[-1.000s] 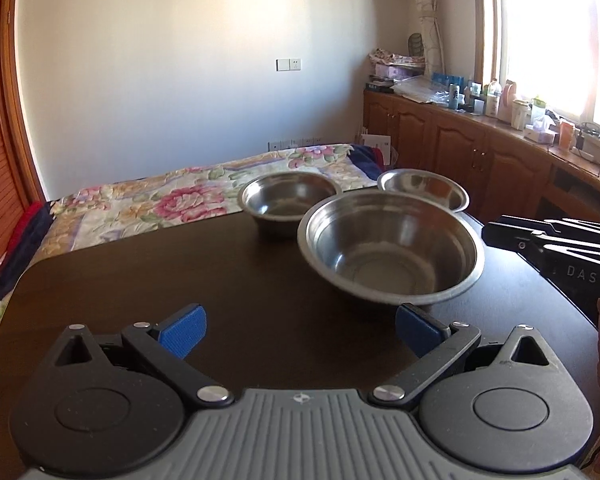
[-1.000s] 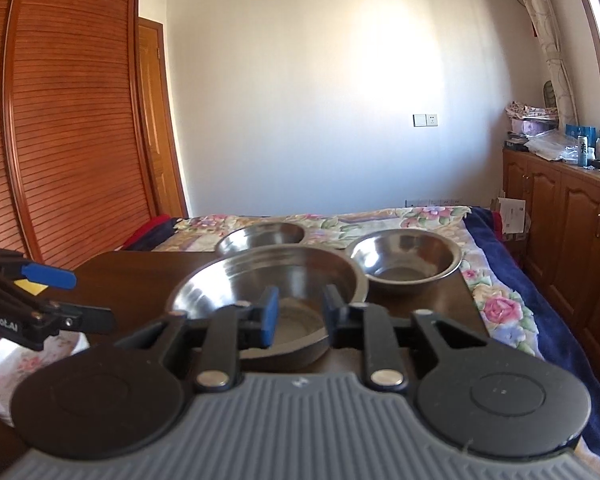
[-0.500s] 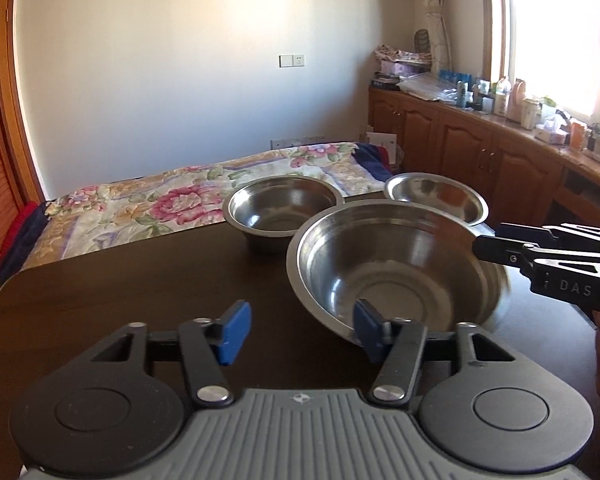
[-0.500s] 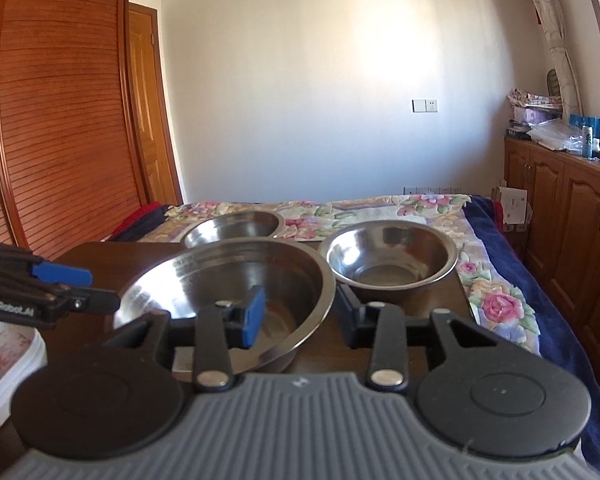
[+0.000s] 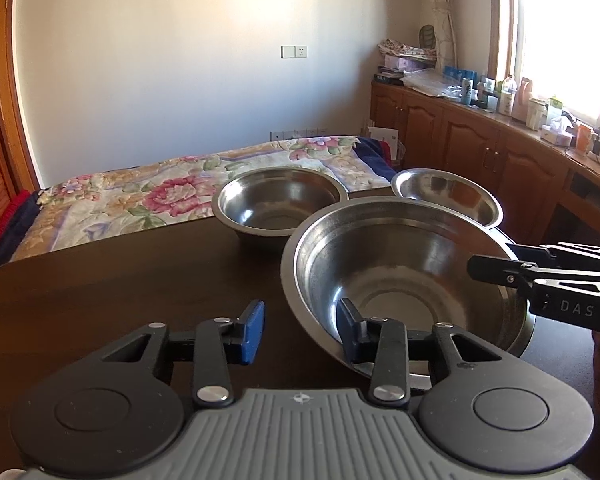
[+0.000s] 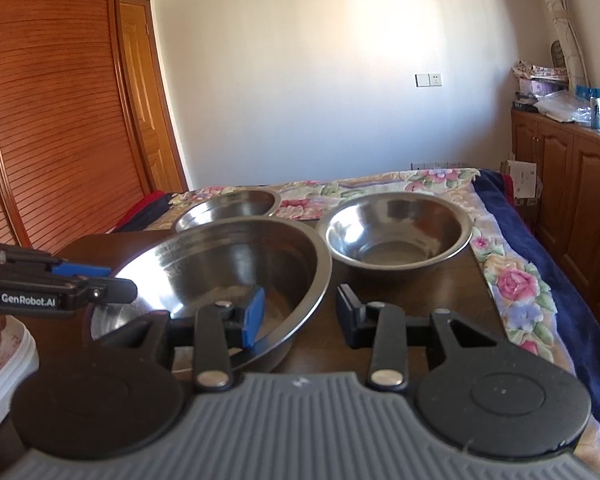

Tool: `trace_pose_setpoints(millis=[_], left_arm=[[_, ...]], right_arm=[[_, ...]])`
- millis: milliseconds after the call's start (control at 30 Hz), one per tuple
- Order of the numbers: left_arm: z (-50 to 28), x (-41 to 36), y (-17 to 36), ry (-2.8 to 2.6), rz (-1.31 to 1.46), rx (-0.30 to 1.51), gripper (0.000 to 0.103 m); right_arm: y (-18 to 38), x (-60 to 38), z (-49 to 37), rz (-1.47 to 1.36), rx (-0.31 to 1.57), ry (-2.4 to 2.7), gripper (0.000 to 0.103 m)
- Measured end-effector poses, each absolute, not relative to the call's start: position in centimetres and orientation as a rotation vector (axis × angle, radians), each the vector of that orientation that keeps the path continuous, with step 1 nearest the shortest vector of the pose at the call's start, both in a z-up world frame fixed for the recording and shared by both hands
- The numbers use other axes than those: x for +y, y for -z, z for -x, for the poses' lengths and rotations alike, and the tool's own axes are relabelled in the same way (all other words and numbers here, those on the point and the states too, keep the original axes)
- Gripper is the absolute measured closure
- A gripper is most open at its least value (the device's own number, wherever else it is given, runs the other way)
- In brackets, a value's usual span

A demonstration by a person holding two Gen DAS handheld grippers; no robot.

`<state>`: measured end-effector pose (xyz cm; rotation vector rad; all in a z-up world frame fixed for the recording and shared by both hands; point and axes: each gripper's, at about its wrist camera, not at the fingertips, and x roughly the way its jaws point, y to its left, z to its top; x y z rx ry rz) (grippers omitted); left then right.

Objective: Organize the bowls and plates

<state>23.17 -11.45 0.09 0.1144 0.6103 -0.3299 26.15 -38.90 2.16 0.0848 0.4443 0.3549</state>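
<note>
A sunlit bedroom holds a dark tabletop [image 5: 112, 280] set against a bed [image 5: 148, 200] with a floral cover; a slatted wooden wardrobe [image 6: 56, 112] stands at the far left and wooden cabinets [image 5: 480, 152] run under the window at the right.

In the left wrist view, the left tool [image 5: 300, 332] has its jaws apart, straddling the near rim of the large steel bowl [image 5: 404, 276]: its left blue pad sits outside the bowl above the tabletop, its right finger inside the bowl, and neither visibly presses the rim. Beyond it, the medium bowl [image 5: 278, 204] sits at the far edge of the tabletop, and the small bowl [image 5: 446, 196] sits to its right, partly hidden behind the large bowl's rim.

In the right wrist view, the right tool [image 6: 300, 316] is likewise spread across the large bowl's right rim, blue pad inside and black finger outside, with a clear gap. The large bowl looks tilted, its right side raised. 3 bowls show in all, close together, the large one nearest the camera.
</note>
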Motion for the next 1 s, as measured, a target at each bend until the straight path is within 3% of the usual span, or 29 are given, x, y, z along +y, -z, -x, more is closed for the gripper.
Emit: trace_pose_setpoints(millis=[167,300,433,1000], left_arm=[[-23.4,-11.6,0.1,0.343,-0.111,0.618,0.064],[-23.5,-11.9,0.4,0.355,-0.111,0.63,0.075],[-23.5,-11.9,0.3,0.363,-0.102,0.633,0.078],[-18.4,-9.3,-0.8,0.382,-0.034,0.618,0.078]], right_arm=[[-2.0,-38.7,-26.2,-0.075,0.444,-0.362,0.062],[-1.9,-38.7,-26.2,-0.084,0.453,-0.375,0.062],[-2.0,-38.7,-26.1,-0.088,0.452,-0.381,0.068],[-2.9,-37.8,-22.3,-0.188,0.454,-0.347,0.073]])
